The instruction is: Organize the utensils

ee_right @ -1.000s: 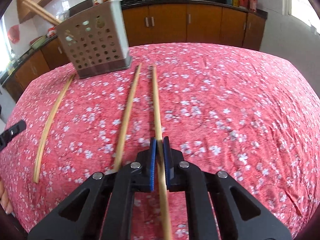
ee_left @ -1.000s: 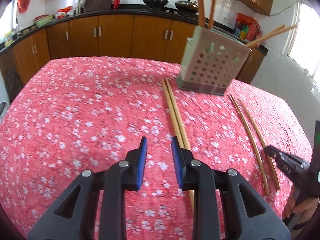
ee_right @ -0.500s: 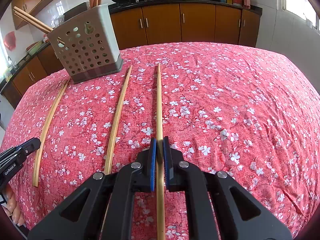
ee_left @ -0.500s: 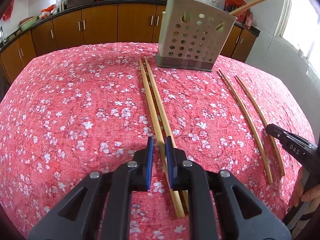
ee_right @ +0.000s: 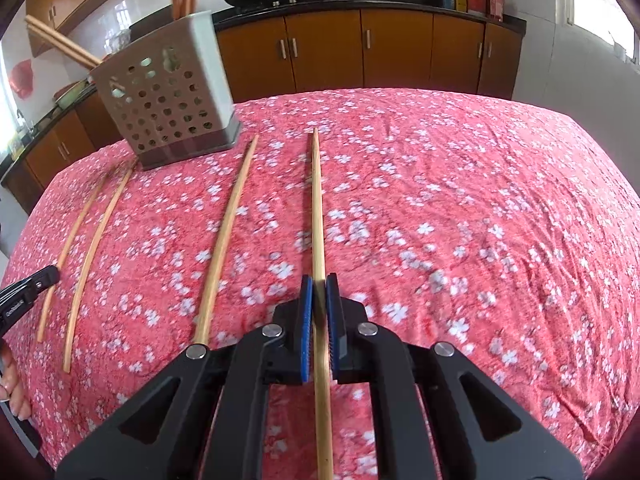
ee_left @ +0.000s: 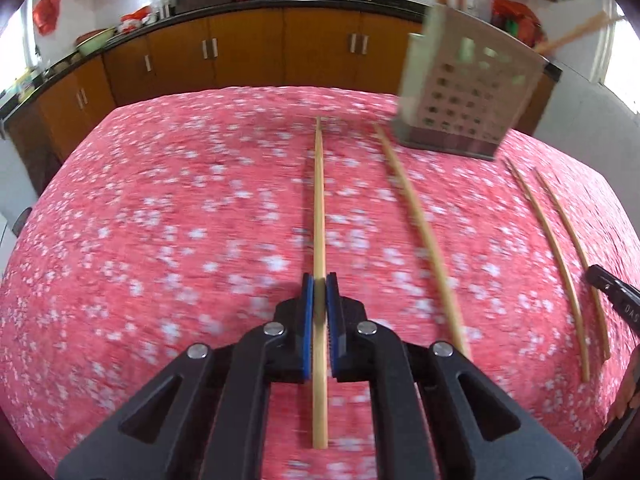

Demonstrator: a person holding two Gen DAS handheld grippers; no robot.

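A slim, round wooden chopstick (ee_left: 319,216) is clamped between the blue ribbed pads of the left hand-held gripper (ee_left: 319,300); another chopstick (ee_right: 318,216) is clamped likewise in the right hand-held gripper (ee_right: 319,300). Both lie on the floral red tablecloth (ee_right: 480,200), short of the perforated grey holder (ee_right: 168,92).

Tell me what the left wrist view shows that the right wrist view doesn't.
Left wrist only: the left gripper shut on the leftmost thin wooden chopstick. Right wrist only: the right gripper shut on the rightmost thin wooden chopstick. Both: the grey perforated plastic utensil holder, the two unheld chopsticks, and the red floral tablecloth.
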